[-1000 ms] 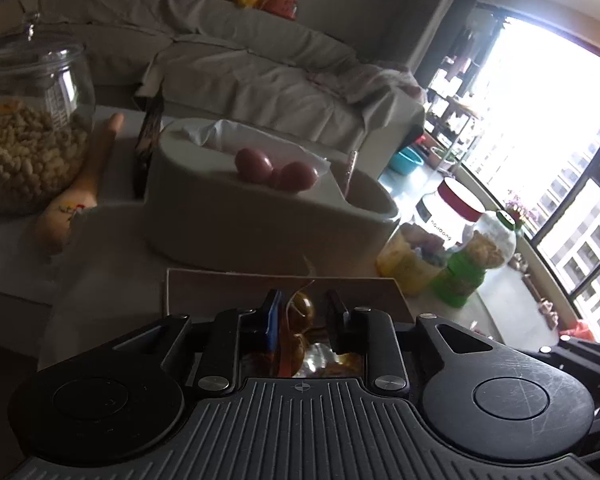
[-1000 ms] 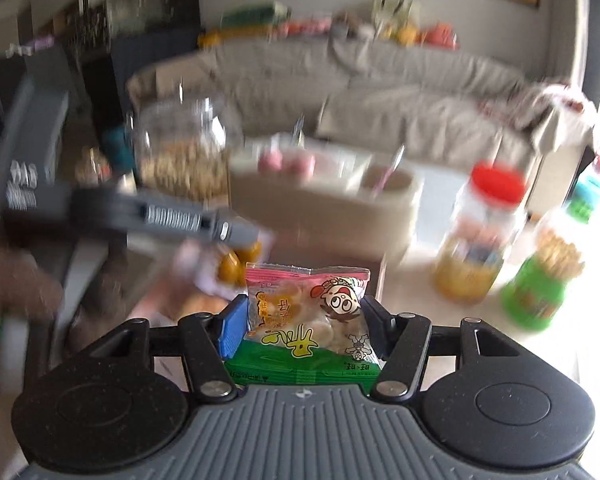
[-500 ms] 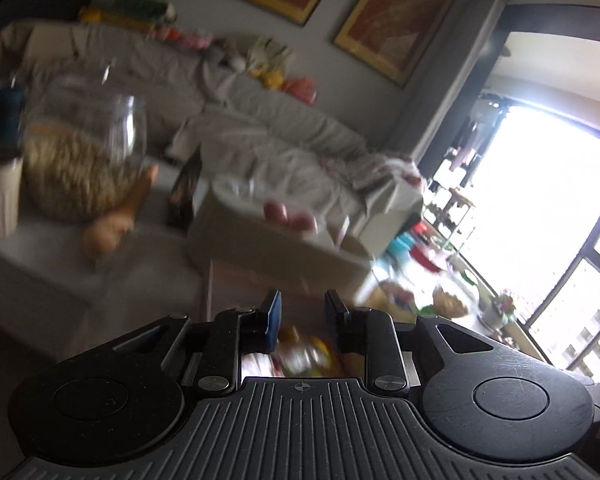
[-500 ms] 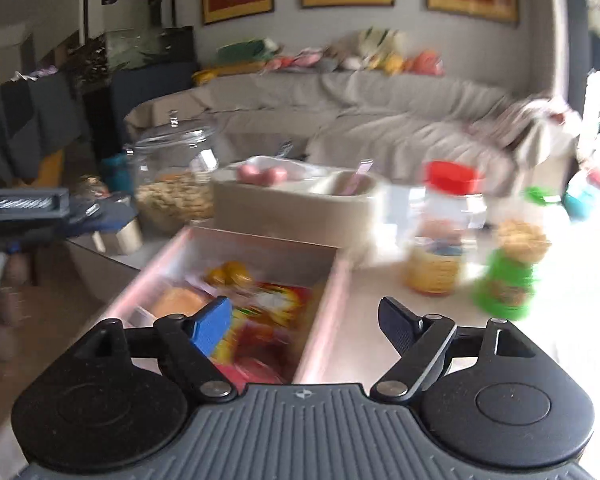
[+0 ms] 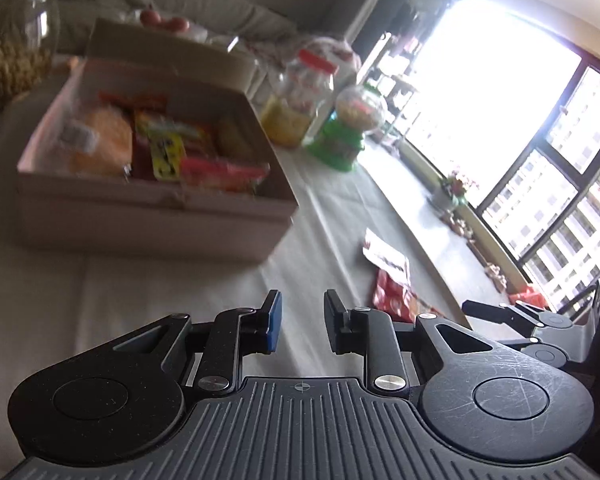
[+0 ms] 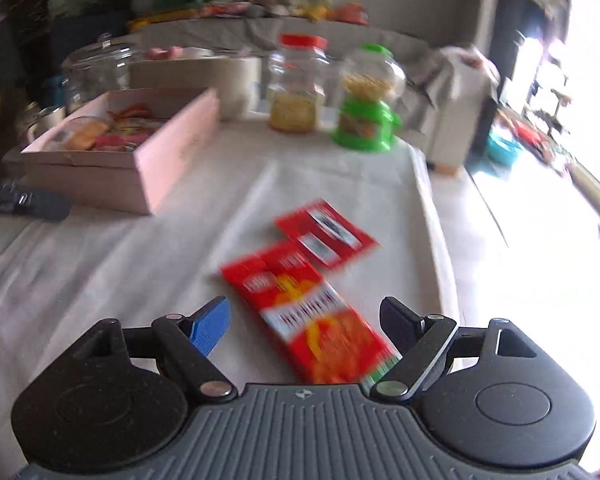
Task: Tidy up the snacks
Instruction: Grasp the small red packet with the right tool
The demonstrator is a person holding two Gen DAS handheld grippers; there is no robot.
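Box [image 6: 148, 168]: several snacks already inside. Two red packets [image 6: 312, 320] [image 6: 326, 234] left on worktop [image 6: 100, 272]. Right gripper [image 6: 304, 320] jaws wide, empty, straddling nearer packet; left gripper [image 5: 302, 320] jaws slightly apart, empty

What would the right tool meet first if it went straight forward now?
Most likely the near red snack packet, which lies on the white tablecloth between the open right tool fingers. Depth is unclear.

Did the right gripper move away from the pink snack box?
Yes. The right gripper pulled back and rightward from the pink box, which now sits far left; red packets lie between its open fingers.
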